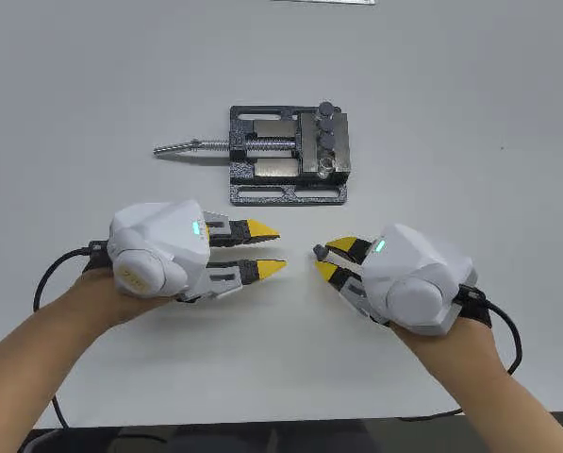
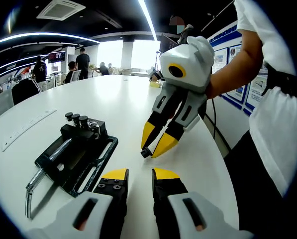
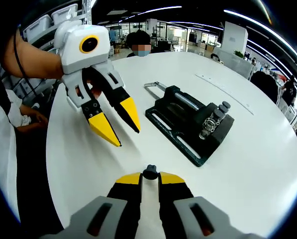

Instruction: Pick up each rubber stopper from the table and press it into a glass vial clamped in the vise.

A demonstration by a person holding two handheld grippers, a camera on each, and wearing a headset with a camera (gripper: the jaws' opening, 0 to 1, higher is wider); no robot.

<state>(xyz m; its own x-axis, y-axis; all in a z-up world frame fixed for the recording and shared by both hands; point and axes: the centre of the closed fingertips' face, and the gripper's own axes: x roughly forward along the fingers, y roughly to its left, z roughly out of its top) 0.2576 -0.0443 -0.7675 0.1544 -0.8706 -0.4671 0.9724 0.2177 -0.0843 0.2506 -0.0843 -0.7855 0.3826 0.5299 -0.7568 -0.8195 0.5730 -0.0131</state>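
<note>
Your right gripper rises from the bottom edge, its yellow tips pinched on a dark rubber stopper. Your left gripper comes in from the upper left, jaws spread and angled down over the white table. Beyond them sits the black vise, with a row of glass vials clamped at its right end, several capped dark.

A white bench carries a black vise flat near its middle, its bright screw handle reaching left across the surface in the head view. Beyond the vise, well apart from it, lies a pale, ruler-like strip.
</note>
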